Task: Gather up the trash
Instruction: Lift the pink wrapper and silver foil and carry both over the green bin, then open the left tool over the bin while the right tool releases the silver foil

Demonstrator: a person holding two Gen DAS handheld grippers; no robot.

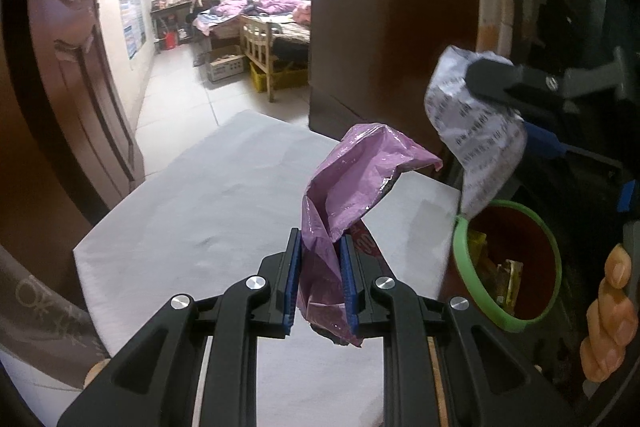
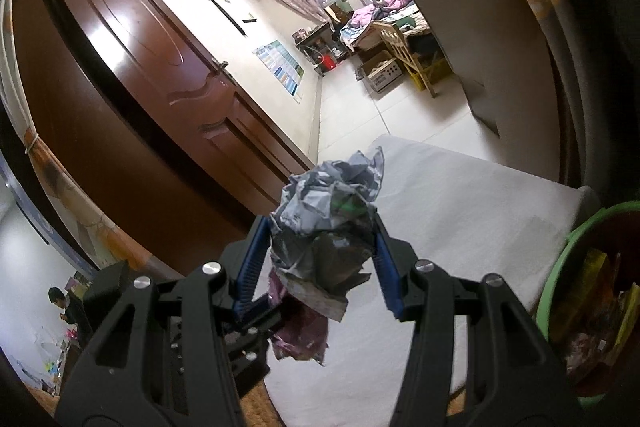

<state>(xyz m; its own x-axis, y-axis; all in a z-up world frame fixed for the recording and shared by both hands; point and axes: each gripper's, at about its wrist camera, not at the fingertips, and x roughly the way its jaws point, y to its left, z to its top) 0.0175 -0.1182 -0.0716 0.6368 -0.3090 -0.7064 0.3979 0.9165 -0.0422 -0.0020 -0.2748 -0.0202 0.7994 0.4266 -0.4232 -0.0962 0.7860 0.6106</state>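
My left gripper is shut on a crumpled purple plastic wrapper and holds it above the white table. My right gripper is shut on a ball of crumpled printed grey paper. In the left wrist view the same paper hangs from the right gripper just above the green-rimmed bin at the table's right edge. The bin holds yellow wrappers. The purple wrapper also shows below the paper in the right wrist view.
A brown door stands to the left. A dark wardrobe rises behind the table. A bed, a wooden chair and boxes lie farther back. A person is at the far left.
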